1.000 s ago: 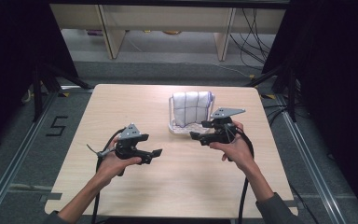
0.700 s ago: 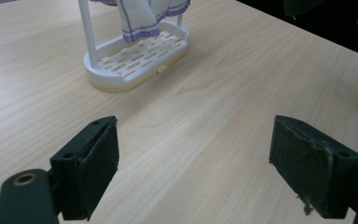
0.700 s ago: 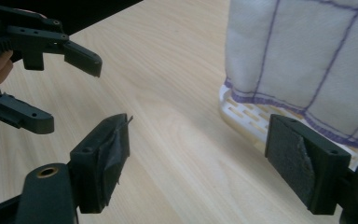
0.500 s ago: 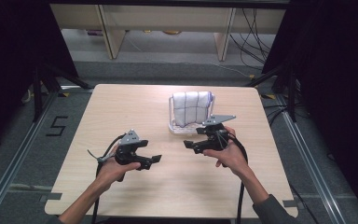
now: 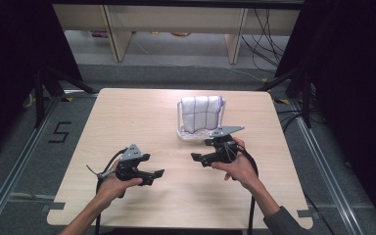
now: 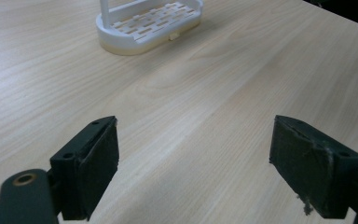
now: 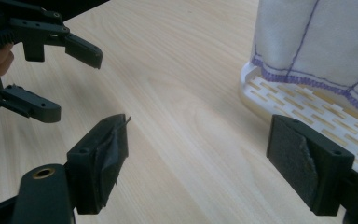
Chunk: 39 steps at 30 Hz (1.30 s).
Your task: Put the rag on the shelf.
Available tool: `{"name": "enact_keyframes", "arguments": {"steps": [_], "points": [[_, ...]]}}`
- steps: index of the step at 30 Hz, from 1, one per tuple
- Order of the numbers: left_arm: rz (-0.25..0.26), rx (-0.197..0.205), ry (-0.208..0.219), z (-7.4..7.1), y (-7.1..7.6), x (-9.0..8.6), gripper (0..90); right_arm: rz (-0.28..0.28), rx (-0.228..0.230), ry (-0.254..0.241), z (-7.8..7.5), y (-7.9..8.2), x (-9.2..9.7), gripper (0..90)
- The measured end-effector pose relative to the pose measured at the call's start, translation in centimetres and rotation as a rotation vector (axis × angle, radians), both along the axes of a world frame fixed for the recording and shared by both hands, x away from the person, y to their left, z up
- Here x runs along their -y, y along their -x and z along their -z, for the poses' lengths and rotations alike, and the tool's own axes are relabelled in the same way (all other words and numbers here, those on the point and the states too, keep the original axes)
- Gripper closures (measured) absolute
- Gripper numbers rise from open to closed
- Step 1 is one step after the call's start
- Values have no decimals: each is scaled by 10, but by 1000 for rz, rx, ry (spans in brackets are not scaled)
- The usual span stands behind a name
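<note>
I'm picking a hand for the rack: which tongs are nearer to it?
Right. The right tongs sit just in front of the rack, open, its base beside one jaw. The left tongs are farther off toward the table's near left, also open.

**Both claws open, nothing held**

I see my two forearms come in from the near edge, one claw in each hand. My left claw (image 5: 159, 175) sits low over the bench, its tips toward the middle, jaws spread wide with nothing between them. My right claw (image 5: 196, 157) faces it from well apart, tips toward the left one. Its jaws have just been opening and stand wide, gripping nothing.
</note>
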<state>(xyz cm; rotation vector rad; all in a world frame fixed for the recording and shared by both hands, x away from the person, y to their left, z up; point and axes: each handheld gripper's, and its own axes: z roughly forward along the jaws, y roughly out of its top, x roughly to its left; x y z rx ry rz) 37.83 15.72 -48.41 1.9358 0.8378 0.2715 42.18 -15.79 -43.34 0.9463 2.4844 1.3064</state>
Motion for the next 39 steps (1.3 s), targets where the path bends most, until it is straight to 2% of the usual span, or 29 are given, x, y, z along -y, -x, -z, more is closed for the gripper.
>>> {"name": "enact_keyframes", "arguments": {"steps": [1, 3, 4, 5, 6, 7, 8, 10, 11, 12, 13, 14, 15, 16, 17, 21, 22, 23, 24, 25, 26, 27, 30, 31, 32, 34, 35, 37, 39], "points": [[10, -10, -7, 0, 1, -3, 154, 3, -26, 8, 1, 2, 0, 215], [4, -4, -7, 2, 3, -5, 154, -1, -35, 3, 4, 5, -2, 215], [2, -17, 1, 3, 4, -6, 154, -6, -35, 7, 5, 6, -3, 215], [10, -15, -14, 4, 5, -8, 154, -8, -31, 16, 6, 7, -3, 213], [7, -14, -10, 5, 6, -8, 154, -12, -43, 16, 7, 9, -4, 214], [7, -16, -17, 6, 7, -10, 154, -7, -34, 22, 8, 10, -3, 214], [2, -18, -18, 6, 8, -10, 154, -16, -46, 5, 10, 11, -4, 214], [6, -18, -11, 8, 10, -11, 154, -2, -41, 22, 12, 12, -3, 214], [14, -9, -21, 9, 11, -13, 154, -7, -54, 26, 12, 13, -3, 214], [11, -3, -31, 8, 12, -13, 154, -9, -41, 32, 14, 14, -3, 214], [15, 0, -42, 8, 13, -14, 154, -2, -52, 33, 14, 15, -3, 214], [15, 10, -45, 9, 14, -15, 154, -19, -46, 18, 16, 15, -3, 213], [11, 4, -53, 9, 14, -17, 154, -13, -40, 33, 16, 16, -2, 213], [6, 0, -39, 10, 14, -18, 154, -1, -63, 24, 16, 20, -2, 214], [-2, -5, -35, 9, 15, -19, 154, 2, -38, 31, 17, 19, 0, 214], [-1, -4, -37, 9, 18, -22, 154, 2, -48, 31, 19, 24, 3, 214], [-3, 4, -26, 9, 19, -21, 154, -2, -52, 30, 20, 25, 4, 214], [-3, 2, -32, 9, 20, -22, 154, -26, -51, 15, 22, 24, 4, 214], [-3, 0, -38, 9, 21, -22, 154, -21, -44, 31, 22, 26, 5, 213], [-6, 3, -24, 10, 22, -21, 154, -17, -34, 35, 24, 27, 5, 213], [-4, -5, -35, 9, 24, -22, 154, -20, -48, 28, 24, 29, 5, 214], [4, -7, -38, 9, 25, -22, 154, -9, -40, 29, 25, 30, 5, 214], [6, -4, -36, 10, 30, -22, 154, -13, -49, 29, 28, 33, 7, 215], [7, -3, -32, 10, 31, -22, 154, 0, -46, 29, 30, 34, 7, 215], [8, -2, -40, 10, 32, -22, 154, -17, -38, 31, 31, 34, 7, 214], [15, -1, -35, 11, 35, -22, 154, -2, -52, 32, 33, 38, 8, 215], [17, -6, -49, 10, 36, -22, 154, -14, -44, 30, 35, 38, 8, 215], [22, -7, -65, 11, 39, -22, 154, -1, -56, 33, 36, 44, 9, 215], [24, -12, -65, 13, 41, -22, 154, -17, -48, 33, 39, 47, 11, 214]]}}
